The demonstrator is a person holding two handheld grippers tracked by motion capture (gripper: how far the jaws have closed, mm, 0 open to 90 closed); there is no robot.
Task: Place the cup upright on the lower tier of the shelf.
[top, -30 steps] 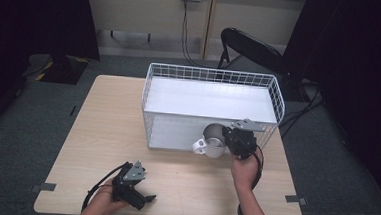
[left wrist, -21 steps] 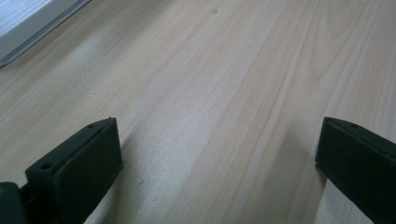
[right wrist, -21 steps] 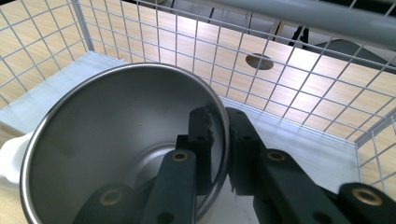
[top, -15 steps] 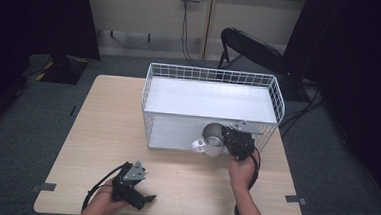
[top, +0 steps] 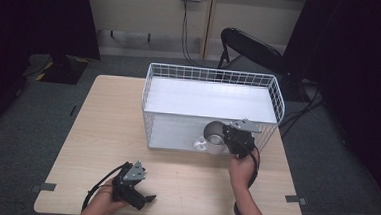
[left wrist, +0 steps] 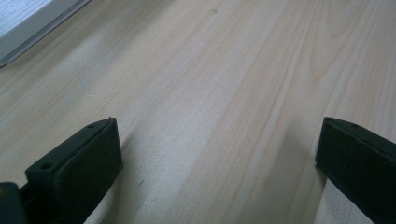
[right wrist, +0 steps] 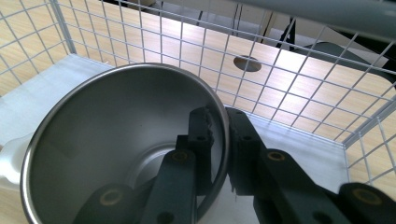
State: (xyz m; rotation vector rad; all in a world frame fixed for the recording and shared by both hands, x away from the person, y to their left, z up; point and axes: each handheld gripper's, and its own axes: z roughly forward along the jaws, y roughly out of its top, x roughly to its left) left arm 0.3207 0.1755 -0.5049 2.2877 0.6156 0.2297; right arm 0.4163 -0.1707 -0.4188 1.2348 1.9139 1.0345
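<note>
Now cup point(top: 215, 137) farther into basket point(top: 274, 95).

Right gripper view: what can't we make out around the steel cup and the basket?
- Shiny steel cup with white handle: its base and most of the handle are cut off by the bottom and left edges of the right gripper view.
- White wire basket: in the high view, the cup and the right gripper hide the floor below them, so whether the cup touches down is unclear.
</note>
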